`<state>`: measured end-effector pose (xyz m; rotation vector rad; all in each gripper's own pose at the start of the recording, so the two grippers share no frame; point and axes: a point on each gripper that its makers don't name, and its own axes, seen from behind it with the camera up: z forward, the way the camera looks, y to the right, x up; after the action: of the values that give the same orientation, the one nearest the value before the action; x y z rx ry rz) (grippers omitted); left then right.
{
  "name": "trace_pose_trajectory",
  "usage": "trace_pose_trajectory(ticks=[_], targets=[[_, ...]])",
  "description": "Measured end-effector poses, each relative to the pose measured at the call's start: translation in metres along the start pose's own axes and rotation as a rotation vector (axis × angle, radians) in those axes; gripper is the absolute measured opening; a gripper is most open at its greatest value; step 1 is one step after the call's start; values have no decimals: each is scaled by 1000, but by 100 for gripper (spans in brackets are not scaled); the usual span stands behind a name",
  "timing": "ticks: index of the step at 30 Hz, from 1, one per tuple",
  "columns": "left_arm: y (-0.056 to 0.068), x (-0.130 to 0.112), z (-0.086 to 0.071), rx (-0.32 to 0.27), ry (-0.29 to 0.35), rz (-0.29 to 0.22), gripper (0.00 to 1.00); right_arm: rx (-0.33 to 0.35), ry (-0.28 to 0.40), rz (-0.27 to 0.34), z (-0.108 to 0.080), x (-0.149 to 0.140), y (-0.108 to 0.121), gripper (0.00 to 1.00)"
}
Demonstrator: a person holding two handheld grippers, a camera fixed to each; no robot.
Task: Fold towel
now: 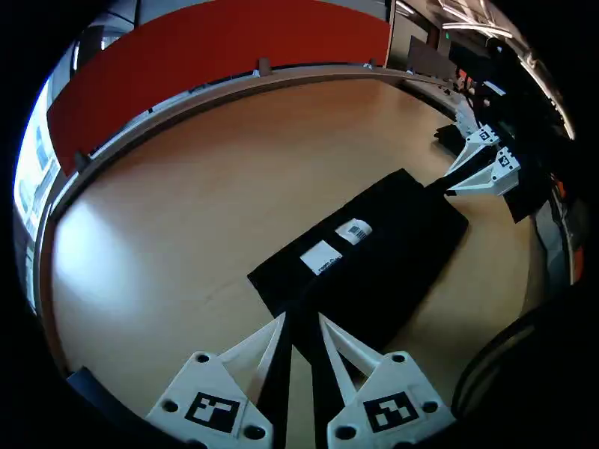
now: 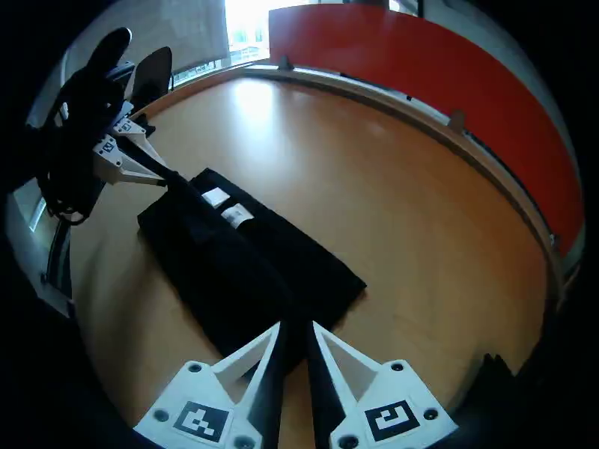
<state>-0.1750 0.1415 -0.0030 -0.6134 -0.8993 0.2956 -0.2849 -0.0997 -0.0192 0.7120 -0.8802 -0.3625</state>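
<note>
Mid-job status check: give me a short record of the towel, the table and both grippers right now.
towel: black, lying as a long rectangle on the table, two white tags facing up
table: wooden, red panel behind its far edge
left gripper: shut on one short end of the towel
right gripper: shut on the opposite short end

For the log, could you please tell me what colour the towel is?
The towel is black; clearest in the left gripper view.

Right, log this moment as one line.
left tool: shut on black cloth towel end | right tool: shut on opposite end | towel: folded on light wooden table, white labels up
</note>
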Motion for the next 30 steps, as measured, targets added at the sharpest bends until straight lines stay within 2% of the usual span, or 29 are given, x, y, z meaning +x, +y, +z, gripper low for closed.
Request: trace_pose_trajectory(ticks=[11,16,22,30], targets=[[-13,2,13,52,4,41,27,-42,5,43,14,0,9,26],[-21,3,17,85,2,60,37,-64,13,60,18,2,16,41],[-26,5,17,106,5,78,42,-90,19,57,17,5,23,58],[-35,8,15,137,13,82,45,-114,27,58,17,8,32,61]])
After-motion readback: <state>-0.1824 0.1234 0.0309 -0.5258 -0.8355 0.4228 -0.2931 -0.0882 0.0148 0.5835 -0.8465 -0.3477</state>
